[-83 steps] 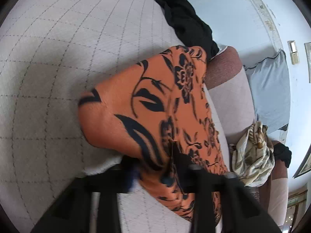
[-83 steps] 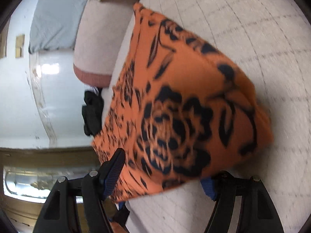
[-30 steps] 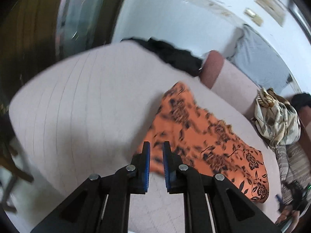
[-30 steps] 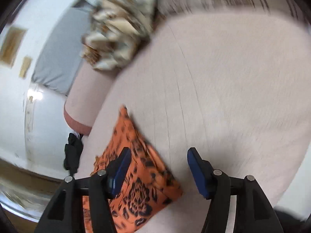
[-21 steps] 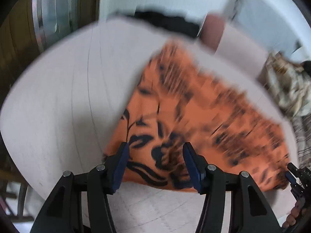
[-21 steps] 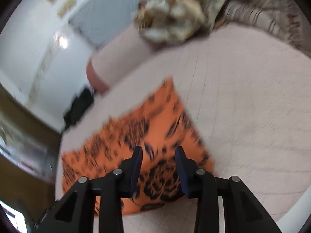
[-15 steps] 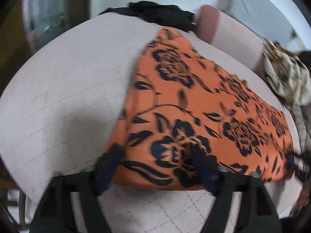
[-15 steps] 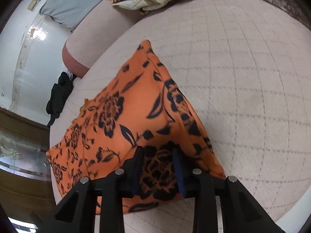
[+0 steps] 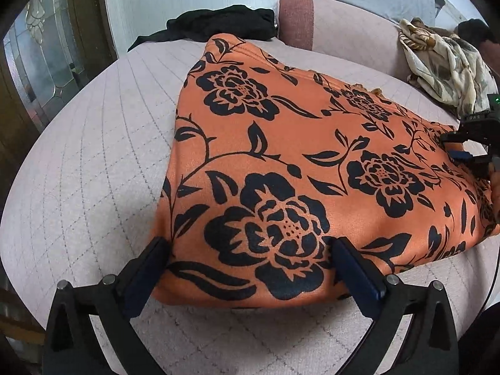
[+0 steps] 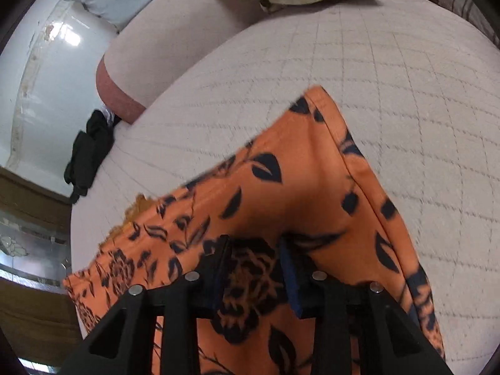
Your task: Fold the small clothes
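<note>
In the left wrist view the left tool (image 9: pixel 250 262) is low over the cushion (image 9: pixel 93 156). Its jaws are opening and now stand wide. The near edge of the orange cloth (image 9: pixel 281 162) lies between the fingers, but the pads do not seem to press it. The cloth spreads forward and to the right of this tool, with the fabric bulging up between the fingers. Far to the right, at the other end of the cloth, the right tool (image 9: pixel 465 153) shows small. Behind the cloth lie a black garment (image 9: pixel 218 25) and, to the right, a beige scarf (image 9: pixel 443 62).

In the right wrist view the right tool (image 10: pixel 254 268) has its jaws half closed and it pinches a raised ridge of the cloth (image 10: pixel 297 187). The fabric rises in a tent just ahead of the fingers. The rest of the cloth goes to the left and below this tool.

I judge that the step in hand is gripping both near corners before a fold. The next move calls for the left tool to close on its edge; then both tools may lift together and carry the edge forward over the far part.
</note>
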### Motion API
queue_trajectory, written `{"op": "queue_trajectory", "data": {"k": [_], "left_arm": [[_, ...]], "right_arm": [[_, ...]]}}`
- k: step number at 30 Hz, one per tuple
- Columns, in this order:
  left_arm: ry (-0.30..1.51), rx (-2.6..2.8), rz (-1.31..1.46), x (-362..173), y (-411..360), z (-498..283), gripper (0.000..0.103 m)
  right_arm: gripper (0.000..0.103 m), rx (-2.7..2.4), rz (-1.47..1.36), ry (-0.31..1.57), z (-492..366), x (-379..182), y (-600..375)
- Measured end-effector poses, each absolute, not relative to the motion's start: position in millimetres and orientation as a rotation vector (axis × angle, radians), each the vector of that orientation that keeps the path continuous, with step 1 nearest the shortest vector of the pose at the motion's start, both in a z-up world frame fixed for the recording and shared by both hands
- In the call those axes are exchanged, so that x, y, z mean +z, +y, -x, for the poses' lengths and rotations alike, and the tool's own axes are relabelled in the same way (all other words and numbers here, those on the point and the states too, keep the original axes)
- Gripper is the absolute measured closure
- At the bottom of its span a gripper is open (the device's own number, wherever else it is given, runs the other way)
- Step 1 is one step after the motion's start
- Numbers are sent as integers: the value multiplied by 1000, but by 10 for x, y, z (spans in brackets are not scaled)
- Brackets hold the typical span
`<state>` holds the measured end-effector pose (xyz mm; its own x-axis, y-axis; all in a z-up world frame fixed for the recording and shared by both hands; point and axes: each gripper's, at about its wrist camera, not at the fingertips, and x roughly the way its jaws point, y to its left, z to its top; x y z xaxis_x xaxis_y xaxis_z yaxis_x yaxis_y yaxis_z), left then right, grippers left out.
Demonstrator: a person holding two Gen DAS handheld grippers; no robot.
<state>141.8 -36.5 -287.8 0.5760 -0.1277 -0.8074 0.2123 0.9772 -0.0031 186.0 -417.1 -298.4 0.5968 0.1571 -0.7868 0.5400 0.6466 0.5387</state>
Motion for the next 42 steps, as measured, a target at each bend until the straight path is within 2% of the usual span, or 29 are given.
{"op": "queue_trajectory", "data": {"k": [5, 12, 17, 19, 24, 29, 35, 42], "left_arm": [[953, -211, -97, -2837, -342, -1397, 0], [945, -193, -110, -2838, -369, -1383, 0], [944, -184, -113, -2834, -369, -1368, 0], [946, -184, -117, -2832, -367, -1371, 0], [949, -183, -119, -2822, -368, -1373, 0], [954, -187, -118, -2818, -363, -1383, 0], [944, -186, -119, -2822, -364, -1366, 0], [941, -183, -111, -2834, -362, -1356, 0]], "right_arm": [[67, -193, -842, 887, -1701, -2806, -4019], [67, 41, -682, 832, -1248, -2378, -3307], [67, 158, -607, 952, -1081, -2543, -2794], [67, 149, -568, 1068, -1160, -2752, -2655], [66, 146, -572, 1025, -1227, -2612, -2554], [66, 236, -483, 977, -1588, -2320, -2230], [66, 392, -376, 1037, -2489, -2229, -1699], [65, 449, -377, 1126, -3371, -2530, -1304]]}}
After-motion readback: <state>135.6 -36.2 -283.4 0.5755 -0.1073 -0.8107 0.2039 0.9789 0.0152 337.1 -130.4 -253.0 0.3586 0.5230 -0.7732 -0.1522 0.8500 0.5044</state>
